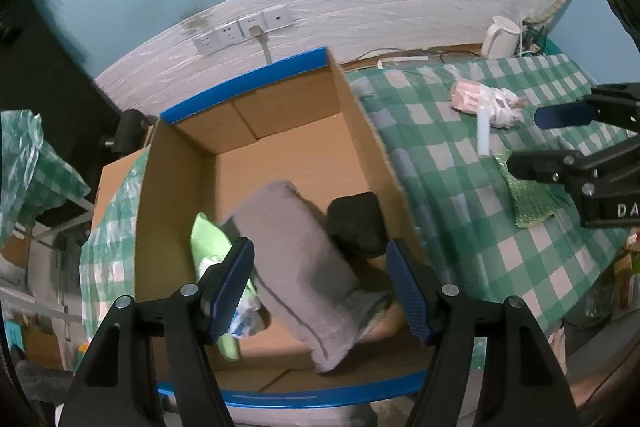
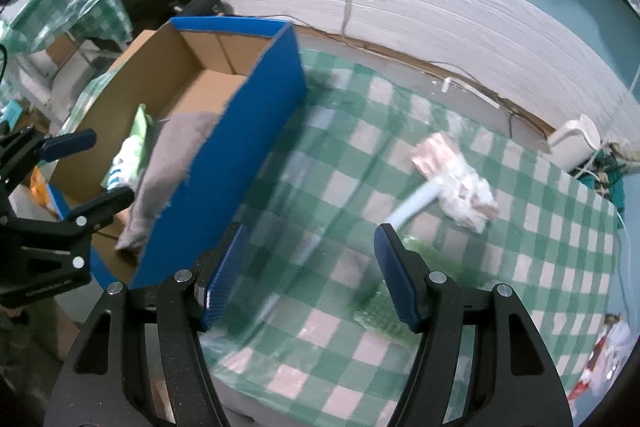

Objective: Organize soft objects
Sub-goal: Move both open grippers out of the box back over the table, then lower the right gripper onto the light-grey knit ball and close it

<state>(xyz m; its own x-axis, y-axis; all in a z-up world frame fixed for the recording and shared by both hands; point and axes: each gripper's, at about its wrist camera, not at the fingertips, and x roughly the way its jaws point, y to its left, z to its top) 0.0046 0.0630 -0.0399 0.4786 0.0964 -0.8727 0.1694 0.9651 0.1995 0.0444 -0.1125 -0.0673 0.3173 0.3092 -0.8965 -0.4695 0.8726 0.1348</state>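
The left claw [image 1: 320, 291] hangs spread and empty over the open cardboard box [image 1: 276, 99], where a grey folded cloth [image 1: 296, 267] lies inside between a light green item [image 1: 206, 235] on one side and a dark bundle [image 1: 356, 223] on the other. Outside the box, the right claw [image 2: 310, 273] is spread and empty above the checked counter [image 2: 520, 247], with a green mesh pad [image 2: 380, 307] just beside one fingertip and a plastic-wrapped pink bundle [image 2: 452, 171] farther from the box.

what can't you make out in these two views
- Left wrist view: crumpled bag on the checked tablecloth is too small to show its contents.
- Right wrist view: green mesh piece is blurred, partly behind the right gripper fingers.
- Right wrist view: cardboard box wall hides the grey folded cloth.
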